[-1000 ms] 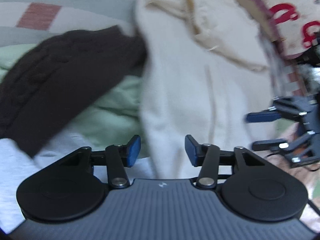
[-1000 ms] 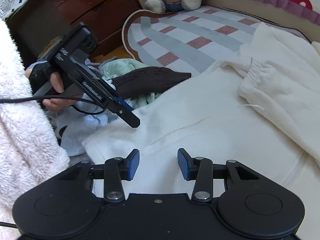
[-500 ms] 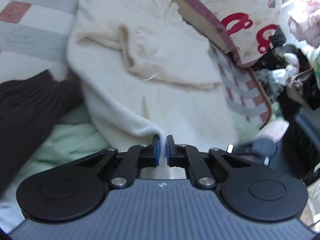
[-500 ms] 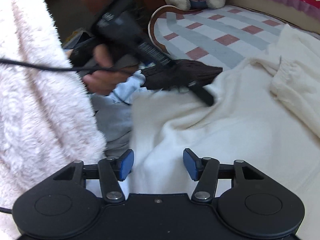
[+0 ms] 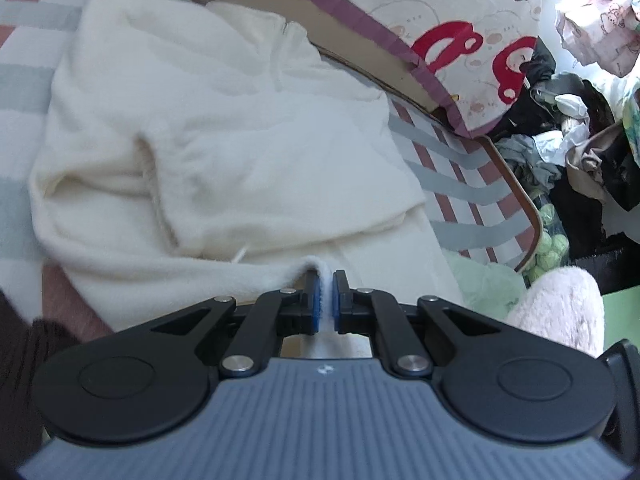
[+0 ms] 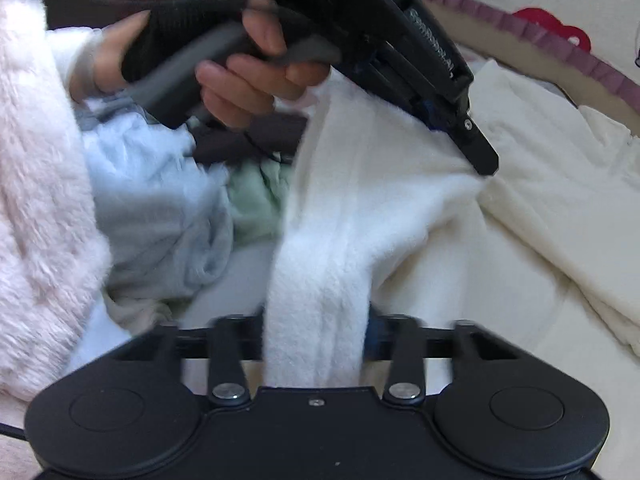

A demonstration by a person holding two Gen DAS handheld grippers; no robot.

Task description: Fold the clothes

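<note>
I'm seeing a cream-white fleece garment (image 5: 224,128) on a grey, white and dusty-red checked bedcover (image 5: 452,176), blue pads (image 5: 317,300) on my black left gripper (image 5: 327,300), pale green clothing (image 6: 256,196).

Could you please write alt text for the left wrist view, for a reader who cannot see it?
The left tool is shut on an edge of a cream fleece garment spread over a striped bed cover. A patterned pillow lies beyond it.
</note>
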